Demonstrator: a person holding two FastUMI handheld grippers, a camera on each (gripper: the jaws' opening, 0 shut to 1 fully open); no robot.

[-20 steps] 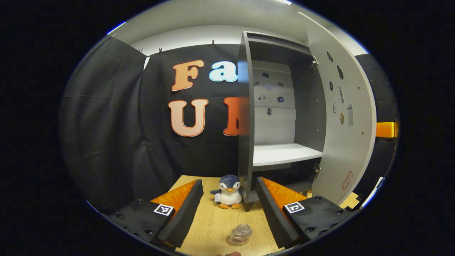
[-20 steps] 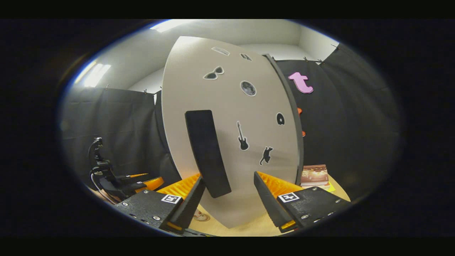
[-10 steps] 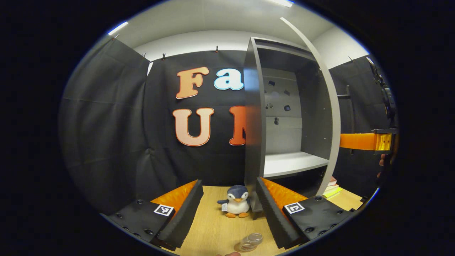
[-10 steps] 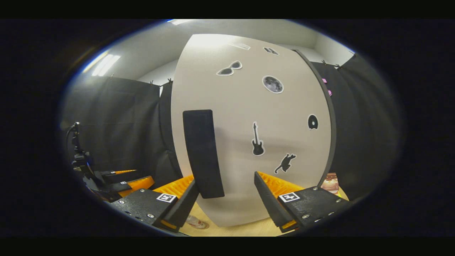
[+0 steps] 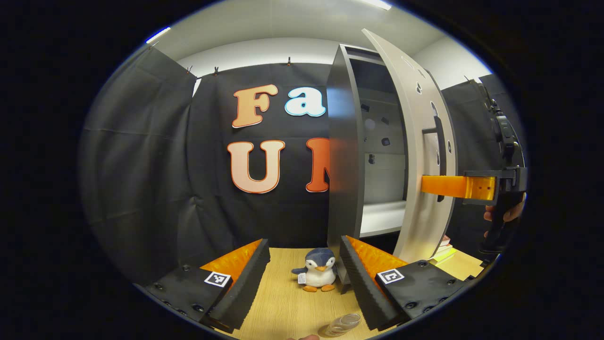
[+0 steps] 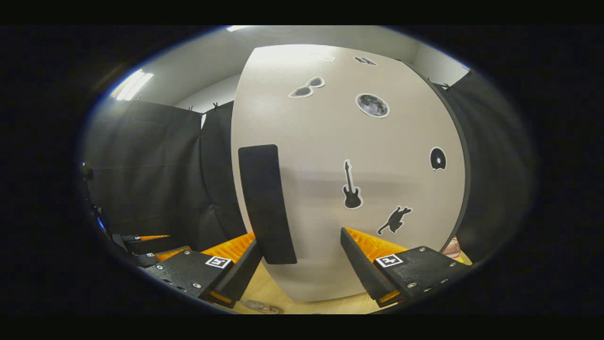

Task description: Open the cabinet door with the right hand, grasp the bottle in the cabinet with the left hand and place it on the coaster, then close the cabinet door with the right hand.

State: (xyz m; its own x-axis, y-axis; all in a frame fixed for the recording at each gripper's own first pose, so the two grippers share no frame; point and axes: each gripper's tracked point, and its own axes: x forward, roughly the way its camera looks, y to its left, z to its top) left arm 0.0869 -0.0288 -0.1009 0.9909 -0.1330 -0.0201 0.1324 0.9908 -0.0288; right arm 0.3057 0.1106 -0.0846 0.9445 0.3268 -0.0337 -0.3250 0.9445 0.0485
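Door (image 5: pixel 420 156), pale grey and sticker-dotted, stands half-shut at right of centre in the left gripper view, the right gripper (image 5: pixel 436 185) reaching in against its outer face from the far right while the left gripper (image 5: pixel 304 278) idles wide open low in frame, a clear bottle (image 5: pixel 340 325) at the bottom edge. In the right gripper view, the door (image 6: pixel 349 174) looms straight ahead, its tall black handle (image 6: pixel 266 203) upright just above the left finger, and the right gripper (image 6: pixel 299 271) gapes wide, empty, placed to push it home.
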